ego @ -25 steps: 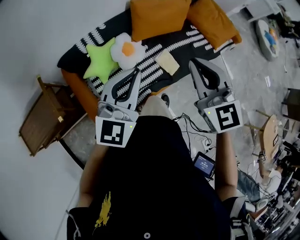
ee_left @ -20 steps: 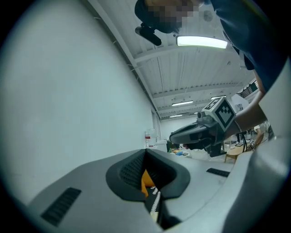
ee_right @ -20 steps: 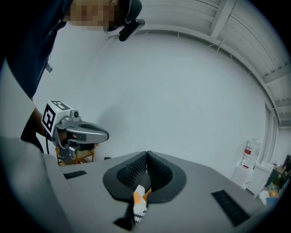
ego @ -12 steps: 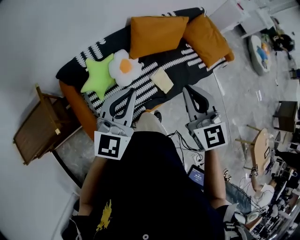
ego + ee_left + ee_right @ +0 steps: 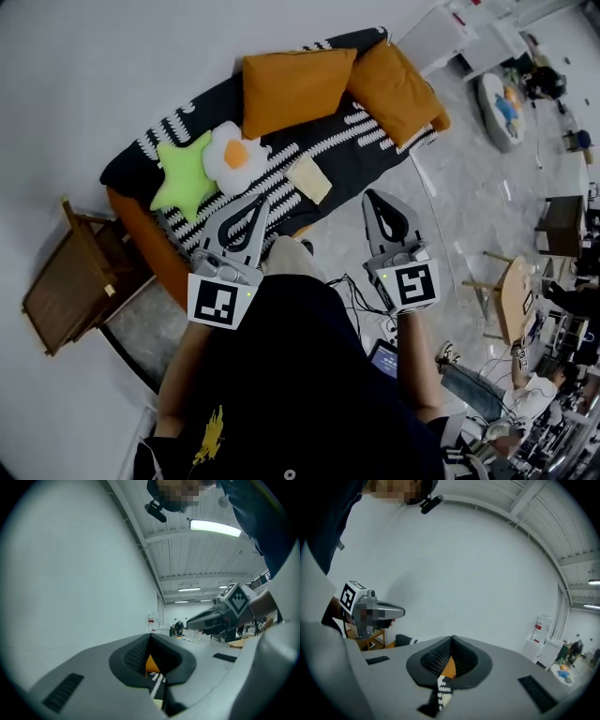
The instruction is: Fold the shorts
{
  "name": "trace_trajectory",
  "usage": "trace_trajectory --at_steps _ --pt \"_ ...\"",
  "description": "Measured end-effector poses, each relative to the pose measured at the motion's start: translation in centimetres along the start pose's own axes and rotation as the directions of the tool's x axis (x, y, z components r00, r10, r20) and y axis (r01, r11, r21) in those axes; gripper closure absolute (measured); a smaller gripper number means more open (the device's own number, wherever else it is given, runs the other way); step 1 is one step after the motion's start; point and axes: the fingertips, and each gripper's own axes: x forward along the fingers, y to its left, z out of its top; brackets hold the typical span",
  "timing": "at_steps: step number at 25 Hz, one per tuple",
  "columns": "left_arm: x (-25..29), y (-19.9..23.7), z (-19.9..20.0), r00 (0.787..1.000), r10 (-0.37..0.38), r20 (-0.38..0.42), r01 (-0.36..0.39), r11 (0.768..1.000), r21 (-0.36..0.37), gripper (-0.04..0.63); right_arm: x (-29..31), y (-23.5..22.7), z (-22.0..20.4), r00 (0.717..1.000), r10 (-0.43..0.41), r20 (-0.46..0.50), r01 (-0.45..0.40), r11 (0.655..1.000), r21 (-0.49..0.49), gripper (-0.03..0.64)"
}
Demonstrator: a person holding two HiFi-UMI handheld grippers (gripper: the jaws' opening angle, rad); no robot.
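A pale yellow folded cloth (image 5: 308, 178), which may be the shorts, lies on the black-and-white blanket (image 5: 356, 141) of a sofa in the head view. My left gripper (image 5: 261, 199) is held in the air in front of the sofa, its jaws shut and empty, the tips pointing at the blanket left of the cloth. To the right of the cloth, over the floor by the sofa's edge, my right gripper (image 5: 371, 195) is also shut with nothing in it. In the left gripper view the shut jaws (image 5: 150, 635) meet at a seam, as they do in the right gripper view (image 5: 452, 638).
On the sofa lie two orange cushions (image 5: 291, 84) (image 5: 394, 89), a green star pillow (image 5: 183, 173) and a fried-egg pillow (image 5: 234, 155). A wooden side table (image 5: 70, 281) stands at the left. Cables (image 5: 361, 291) and a tablet (image 5: 384, 356) are on the floor by my feet.
Both grippers stay shut. The right gripper has shifted left and down in the picture, and the sofa has drifted down and left, so the grippers sit closer to it.
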Motion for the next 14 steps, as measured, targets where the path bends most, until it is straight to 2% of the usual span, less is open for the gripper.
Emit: trace_trajectory --at_steps 8,14 --pt "0.7 0.0 -0.6 0.999 -0.028 -0.019 0.027 0.999 -0.030 0.583 -1.0 -1.5 -0.9 0.999 -0.045 -0.029 0.045 0.999 0.001 0.603" --pt "0.4 -0.4 -1.5 0.998 -0.039 -0.049 0.037 0.999 -0.035 0.583 -1.5 -1.4 -1.9 0.999 -0.011 -0.032 0.012 0.999 0.032 0.603"
